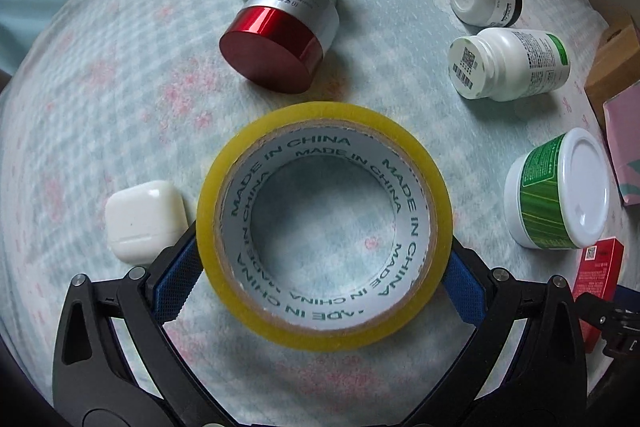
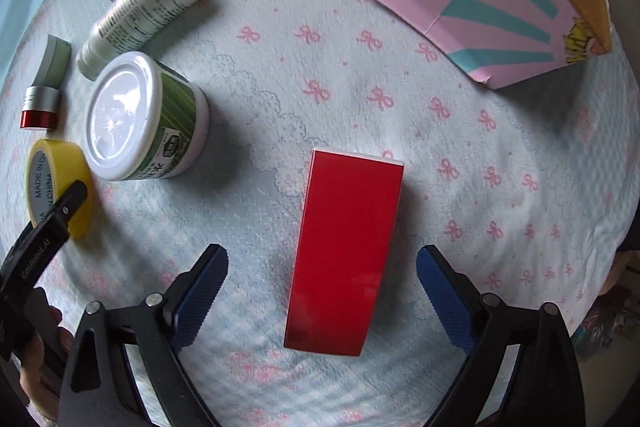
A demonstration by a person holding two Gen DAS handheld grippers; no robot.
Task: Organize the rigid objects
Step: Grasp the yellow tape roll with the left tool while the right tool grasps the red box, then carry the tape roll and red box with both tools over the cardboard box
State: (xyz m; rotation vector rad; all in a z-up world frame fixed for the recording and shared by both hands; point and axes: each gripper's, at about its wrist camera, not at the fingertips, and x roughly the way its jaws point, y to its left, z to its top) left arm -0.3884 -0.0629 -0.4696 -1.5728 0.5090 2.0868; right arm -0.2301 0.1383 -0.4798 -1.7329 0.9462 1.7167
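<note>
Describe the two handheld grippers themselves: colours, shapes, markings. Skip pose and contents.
Both match. The left gripper and right gripper have matte black, triangular-cutout linkage arms joined by round silver pivot pins. Each finger carries a blue pad with fine ridged texture. In the right wrist view, the left gripper's black body shows white "GenRobot.AI" lettering. No cables or sleeves show.

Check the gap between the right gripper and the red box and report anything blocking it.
Nothing visible blocks it. The right gripper is open with its blue pads on either side of the red box, only blanket in the gaps.
</note>
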